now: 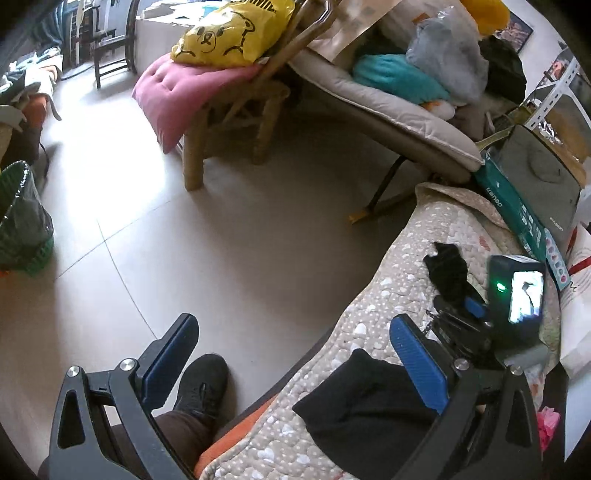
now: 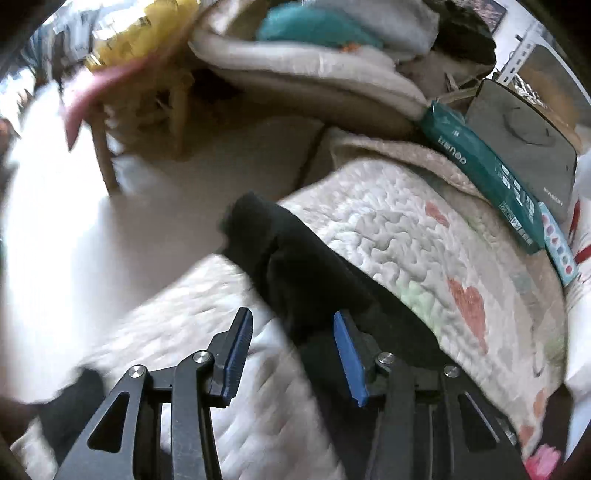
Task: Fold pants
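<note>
Pants (image 2: 295, 266), black, soft and limp, lie bunched on the quilted bed cover (image 2: 399, 221). Light fabric, will sag; best pinched at an edge or hem. Left gripper (image 1: 291, 354) wide, empty. Right gripper (image 2: 293, 332) half-spread, nothing pinched, hanging above the cloth.

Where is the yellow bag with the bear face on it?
In the left wrist view, the yellow bag is at the top, left of centre. It sits on a pink cushion on a wooden chair, beside a grey padded lounger.
</note>
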`<state>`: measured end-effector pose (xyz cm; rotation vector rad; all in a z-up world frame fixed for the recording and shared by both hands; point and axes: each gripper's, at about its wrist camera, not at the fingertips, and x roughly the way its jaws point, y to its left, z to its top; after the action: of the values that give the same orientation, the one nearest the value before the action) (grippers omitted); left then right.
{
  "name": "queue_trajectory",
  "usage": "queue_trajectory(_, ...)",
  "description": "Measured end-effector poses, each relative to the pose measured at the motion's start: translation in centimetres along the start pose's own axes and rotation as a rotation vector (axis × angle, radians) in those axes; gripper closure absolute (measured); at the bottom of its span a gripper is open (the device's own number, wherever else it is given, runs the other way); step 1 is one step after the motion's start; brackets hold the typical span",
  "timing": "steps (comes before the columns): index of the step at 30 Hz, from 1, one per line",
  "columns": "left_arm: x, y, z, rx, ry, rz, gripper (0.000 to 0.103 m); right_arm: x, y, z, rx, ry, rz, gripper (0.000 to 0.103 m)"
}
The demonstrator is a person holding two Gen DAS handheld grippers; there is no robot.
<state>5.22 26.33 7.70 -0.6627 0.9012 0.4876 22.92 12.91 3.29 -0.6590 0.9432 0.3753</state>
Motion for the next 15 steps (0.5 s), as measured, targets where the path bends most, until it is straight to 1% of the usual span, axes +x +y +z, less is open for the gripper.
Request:
queue_trajectory(1, 0.0, 0.0, 0.0, 0.0, 0.0, -0.001, 0.0, 1.5, -0.1, 0.2, -0.002, 0.038, -0.007, 0.056)
queue_trajectory(2, 0.0, 0.0, 0.0, -0.003, 0.0, -0.002, 0.0, 1.5, -0.3, 0.7, 0.017, 0.024, 0.006, 0.074)
queue_trajectory(3, 0.0, 0.0, 0.0, -0.009, -0.001, -0.004, 0.0, 1.4, -0.7, 1.0, 0.036, 0.026, 0.019, 0.085)
queue_trajectory(4, 0.0, 0.1, 0.0, -0.018, 0.001, -0.009, 0.0, 1.1, -1.2, 1.1, 0.063, 0.032, 0.048, 0.092)
queue_trajectory(6, 0.0, 0.2, 0.1, -0.037, 0.005, -0.02, 0.0, 0.3, -2.8, 1.1, 0.147, 0.035, 0.158, 0.094)
queue_trajectory(7, 0.0, 0.3, 0.1, -0.045, 0.005, -0.022, 0.0, -0.4, -3.6, 0.8, 0.197, 0.031, 0.236, 0.094)
queue_trajectory(9, 0.1, 0.3, 0.1, -0.054, 0.007, -0.027, 0.0, -1.6, -4.1, 0.1, 0.243, 0.017, 0.366, 0.093)
queue_trajectory(11, 0.2, 0.3, 0.0, -0.056, 0.01, -0.027, 0.0, -1.7, -4.2, -0.9, 0.309, 0.067, 0.597, 0.083)
queue_trajectory(12, 0.2, 0.3, 0.0, -0.054, 0.01, -0.022, 0.0, -1.6, -4.2, -1.2, 0.325, 0.089, 0.658, 0.073)
queue_trajectory(13, 0.3, 0.3, -0.1, -0.052, 0.01, -0.017, 0.0, -1.4, -4.3, -1.7, 0.346, 0.114, 0.732, 0.047)
queue_trajectory(14, 0.3, 0.3, -0.1, -0.053, 0.011, -0.014, 0.0, -1.4, -4.4, -1.7, 0.36, 0.112, 0.753, 0.033)
queue_trajectory(15, 0.4, 0.3, -0.1, -0.055, 0.01, -0.012, 0.0, -2.0, -4.8, -1.9, 0.376, 0.082, 0.74, 0.032)
